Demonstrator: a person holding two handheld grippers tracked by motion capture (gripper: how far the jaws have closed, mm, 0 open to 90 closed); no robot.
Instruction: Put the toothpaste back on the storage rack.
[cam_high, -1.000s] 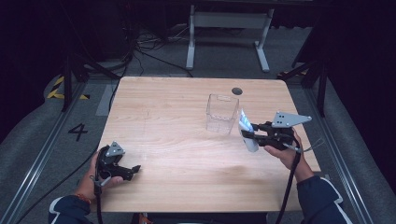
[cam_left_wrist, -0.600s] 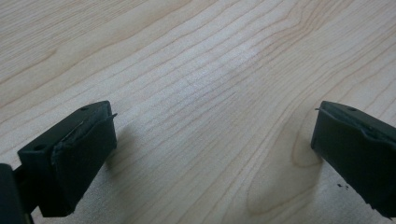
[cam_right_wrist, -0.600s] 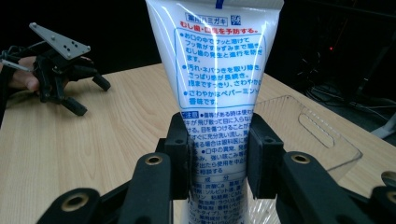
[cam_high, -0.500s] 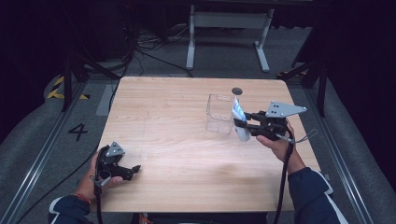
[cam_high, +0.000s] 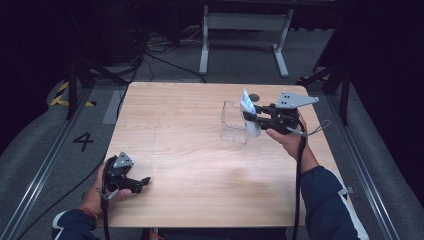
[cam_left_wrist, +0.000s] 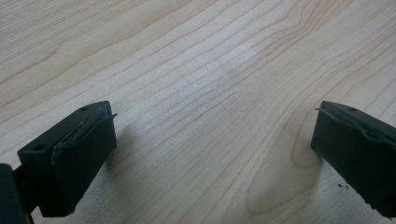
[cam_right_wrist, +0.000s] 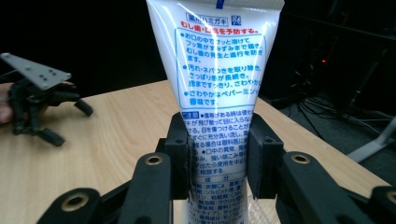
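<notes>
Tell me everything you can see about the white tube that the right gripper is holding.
The tube looks like soft glossy white plastic, printed with blue and red Japanese text inside a blue frame. It stands roughly upright with its wide flat crimped end up; its lower end is hidden. The right gripper clamps it between both jaws, raised just beside the clear container on the wooden table.

We saw a light wooden bench (cam_high: 200, 150) with visible grain, standing on a grey carpeted floor (cam_high: 380, 165). A white metal frame (cam_high: 245, 30) stood beyond its far edge, with black cables (cam_high: 155, 55) trailing nearby. To the left, a painted number 4 (cam_high: 83, 141) and yellow-black hazard tape (cam_high: 62, 95) marked the floor beside a metal rail (cam_high: 40, 180).
</notes>
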